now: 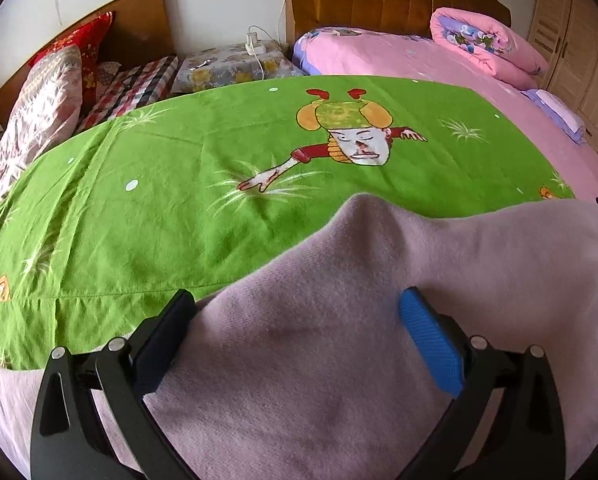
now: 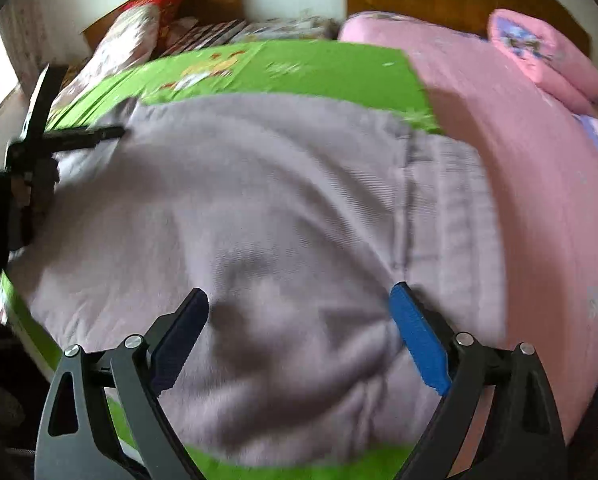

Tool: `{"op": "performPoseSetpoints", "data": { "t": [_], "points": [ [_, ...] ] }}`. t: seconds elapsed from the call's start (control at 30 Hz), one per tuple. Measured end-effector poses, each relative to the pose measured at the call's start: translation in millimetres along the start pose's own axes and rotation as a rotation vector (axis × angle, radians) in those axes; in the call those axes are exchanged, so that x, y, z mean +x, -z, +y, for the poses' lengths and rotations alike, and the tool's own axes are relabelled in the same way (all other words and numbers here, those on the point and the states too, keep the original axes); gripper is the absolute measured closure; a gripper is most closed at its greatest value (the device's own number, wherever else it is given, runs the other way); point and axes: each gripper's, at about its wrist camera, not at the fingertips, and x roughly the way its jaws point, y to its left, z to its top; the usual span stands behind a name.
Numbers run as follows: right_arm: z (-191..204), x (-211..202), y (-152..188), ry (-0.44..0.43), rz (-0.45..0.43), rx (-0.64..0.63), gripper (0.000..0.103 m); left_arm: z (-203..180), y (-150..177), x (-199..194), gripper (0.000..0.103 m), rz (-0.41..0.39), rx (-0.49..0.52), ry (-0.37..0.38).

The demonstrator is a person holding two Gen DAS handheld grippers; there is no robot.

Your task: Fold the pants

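Pale mauve pants lie spread on a green cartoon-print sheet. My left gripper hovers over the pants' near edge, open, with fabric below the jaws and nothing clamped. The right wrist view is blurred. There the pants fill the middle, with a stitched band toward the right and the green sheet behind. My right gripper stands open above the cloth, pads apart and not pressing on it. The left gripper shows at the far left edge of the pants.
A pink bedspread with a rolled pink quilt lies to the right. Pillows are piled at the left. A covered bedside stand holds a charger. A wooden wardrobe lines the right wall.
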Motion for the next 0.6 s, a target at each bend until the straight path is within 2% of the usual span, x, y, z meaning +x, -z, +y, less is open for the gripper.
{"op": "performPoseSetpoints", "data": {
  "t": [0.07,0.17,0.23,0.3,0.37,0.47,0.53,0.6],
  "points": [
    [11,-13,-6,0.032,-0.045,0.022,0.014,0,0,0,0.001,0.0,0.0,0.0],
    [44,-18,-18,-0.106,-0.105,-0.022,0.014,0,0,0,0.001,0.0,0.0,0.002],
    [63,-5,-22,-0.134,-0.072,-0.062,0.014,-1,-1,0,0.001,0.0,0.0,0.002],
    [73,19,-19,-0.114,0.007,-0.09,0.014,0,-1,0,0.001,0.0,-0.001,0.003],
    [68,30,-7,-0.065,0.034,-0.108,0.013,0,0,0,0.001,-0.001,-0.001,0.004],
    [58,18,2,-0.074,0.058,-0.076,0.013,1,0,0,0.001,-0.001,-0.001,0.005],
    [54,11,9,-0.043,0.085,-0.071,0.013,0,0,1,0.001,-0.001,-0.002,0.006],
    [59,5,7,0.031,0.108,-0.064,0.013,0,0,1,0.001,-0.002,-0.002,0.006]
  ]
}}
